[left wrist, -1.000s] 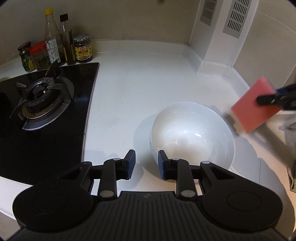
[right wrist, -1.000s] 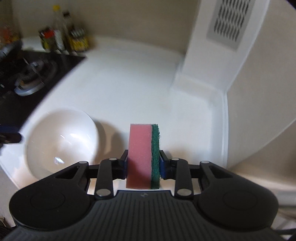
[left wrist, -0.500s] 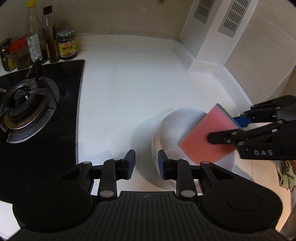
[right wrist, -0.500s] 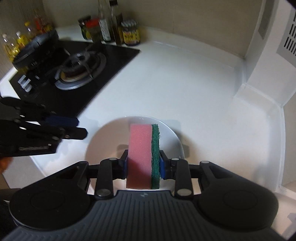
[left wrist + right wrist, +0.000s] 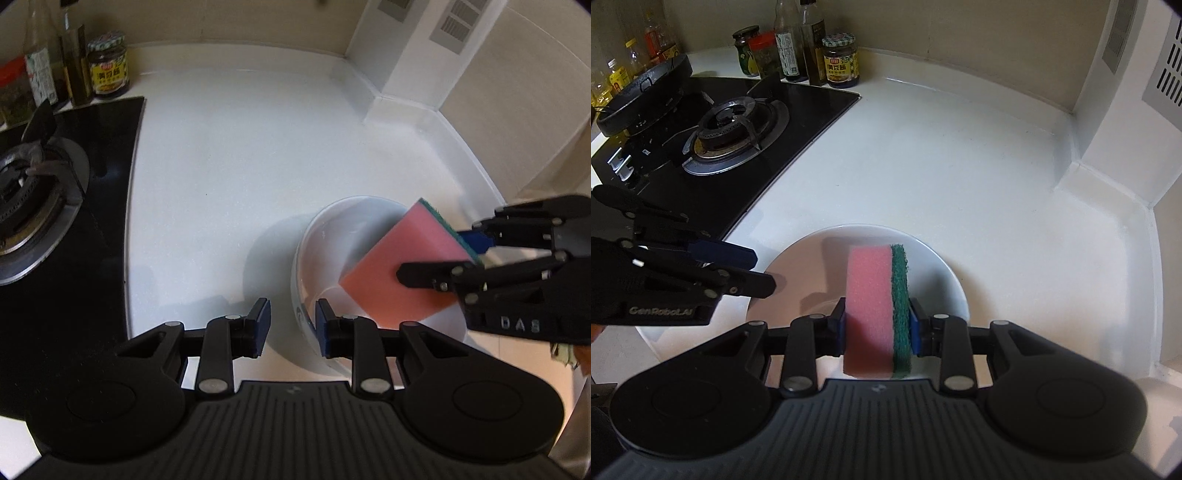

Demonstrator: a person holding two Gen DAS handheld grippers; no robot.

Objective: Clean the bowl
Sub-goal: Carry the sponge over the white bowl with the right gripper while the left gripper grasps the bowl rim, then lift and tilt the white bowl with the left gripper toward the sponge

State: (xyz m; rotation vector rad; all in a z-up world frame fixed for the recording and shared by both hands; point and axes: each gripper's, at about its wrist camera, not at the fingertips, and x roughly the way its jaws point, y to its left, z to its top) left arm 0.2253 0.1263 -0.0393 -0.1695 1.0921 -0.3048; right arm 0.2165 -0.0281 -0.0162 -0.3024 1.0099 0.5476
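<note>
Left tongs: the left gripper (image 5: 290, 325) stands with its jaws parted and nothing pressed between the pads; the near rim of the bowl sits in the gap, one pad outside the wall, one inside.
Right tongs: the right gripper (image 5: 877, 325) is clamped on the pink foam sponge with a green scouring layer (image 5: 877, 306); pink face against one pad, green against the other.
Bowl: the white round ceramic bowl (image 5: 325, 254) rests on the white countertop (image 5: 240, 166), directly ahead of both tongs.
Change: one second ago the sponge hung off to the side of the bowl, clear of it; it is now lowered over the bowl's inside, its lower corner near the inner wall. The left tongs have closed in from beside the rim to straddling it.
Contact: whether the sponge touches the bowl cannot be told.
Consequence: approach looks finished; scrubbing appears next. The bowl is not yet pinched and may slide under a stroke.
Surroundings: black glass gas hob (image 5: 713, 147) lies beyond the left tongs, well apart.
</note>
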